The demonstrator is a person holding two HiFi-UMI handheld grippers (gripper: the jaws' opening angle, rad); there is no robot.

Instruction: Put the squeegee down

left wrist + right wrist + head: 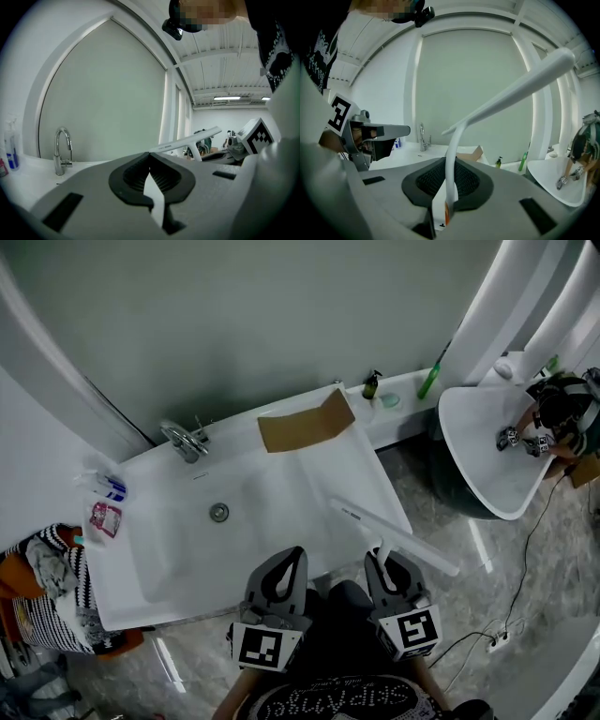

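Observation:
The squeegee (394, 532) is white, with a long blade bar and a thin curved handle. It hangs over the front right corner of the white sink counter (356, 465). My right gripper (382, 561) is shut on the handle, and the blade slants up to the right in the right gripper view, squeegee (511, 89), right gripper (450, 161). My left gripper (292, 557) sits beside it at the counter's front edge, shut with nothing in it. From the left gripper view the jaws of the left gripper (150, 157) meet at the tips, and the squeegee (187, 140) shows beyond them to the right.
A chrome faucet (187, 439) and drain (218, 512) sit in the basin. A cardboard piece (305, 426) lies at the back right. Small bottles (105, 488) stand on the left rim, a soap bottle (372, 385) behind. A second basin (487, 456) is at the right, striped cloth (56, 606) at the left.

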